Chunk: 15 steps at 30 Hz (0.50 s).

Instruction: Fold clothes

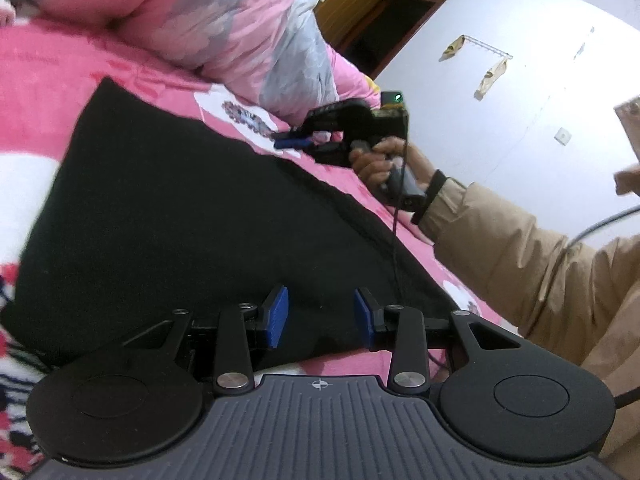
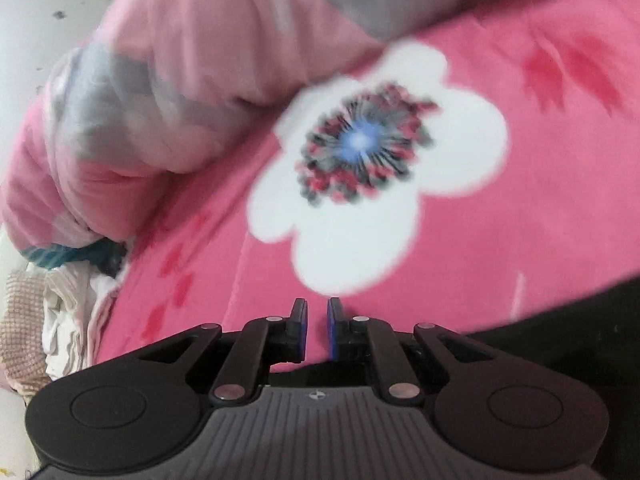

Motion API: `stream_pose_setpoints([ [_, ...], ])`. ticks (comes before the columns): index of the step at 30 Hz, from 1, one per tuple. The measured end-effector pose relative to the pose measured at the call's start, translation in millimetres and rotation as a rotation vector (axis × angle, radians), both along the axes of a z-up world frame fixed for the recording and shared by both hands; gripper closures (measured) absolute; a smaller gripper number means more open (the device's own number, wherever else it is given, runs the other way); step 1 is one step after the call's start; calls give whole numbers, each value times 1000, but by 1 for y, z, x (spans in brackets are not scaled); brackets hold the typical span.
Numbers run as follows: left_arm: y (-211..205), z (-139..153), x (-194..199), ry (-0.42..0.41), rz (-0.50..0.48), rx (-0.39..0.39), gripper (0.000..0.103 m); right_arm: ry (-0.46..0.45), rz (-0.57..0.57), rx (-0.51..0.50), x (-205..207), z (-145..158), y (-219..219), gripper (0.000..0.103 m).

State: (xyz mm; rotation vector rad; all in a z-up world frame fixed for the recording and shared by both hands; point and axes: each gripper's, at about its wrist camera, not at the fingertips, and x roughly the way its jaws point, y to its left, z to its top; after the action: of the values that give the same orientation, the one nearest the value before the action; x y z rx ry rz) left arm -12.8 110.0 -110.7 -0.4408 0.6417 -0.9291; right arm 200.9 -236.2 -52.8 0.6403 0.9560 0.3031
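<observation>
1. A pink bedsheet (image 1: 60, 68) with white flower prints covers the bed and carries everything else.
2. A pink and grey quilt (image 1: 224, 20) is bunched along the far edge of the bed.
3. A black garment (image 1: 160, 208) lies flat on the sheet, its near edge at the bed's near edge and one straight edge running diagonally towards the far side.
4. A person's tan sleeve (image 1: 520, 264) reaches in over the bed's right edge.
5. The left gripper (image 1: 321, 318) hovers over the garment's near edge, its blue pads spread apart with nothing pinched.
6. The right gripper (image 2: 317, 330), over bare sheet just beyond the garment's far corner, has its jaws nearly pressed together, a narrow gap showing, and holds nothing.
</observation>
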Motion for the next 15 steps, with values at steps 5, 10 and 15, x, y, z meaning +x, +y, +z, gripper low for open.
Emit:
stream_pose_setpoints([
  [5,11,-8,1,39,26,-5,67,27,328,41,-15,10,69,91],
  [10,10,-9,-4,45,38,11,67,78,313,-27,37,-21,111,94],
  [15,16,-12,-11,68,36,-4,67,18,126,0,62,-9,105,92],
])
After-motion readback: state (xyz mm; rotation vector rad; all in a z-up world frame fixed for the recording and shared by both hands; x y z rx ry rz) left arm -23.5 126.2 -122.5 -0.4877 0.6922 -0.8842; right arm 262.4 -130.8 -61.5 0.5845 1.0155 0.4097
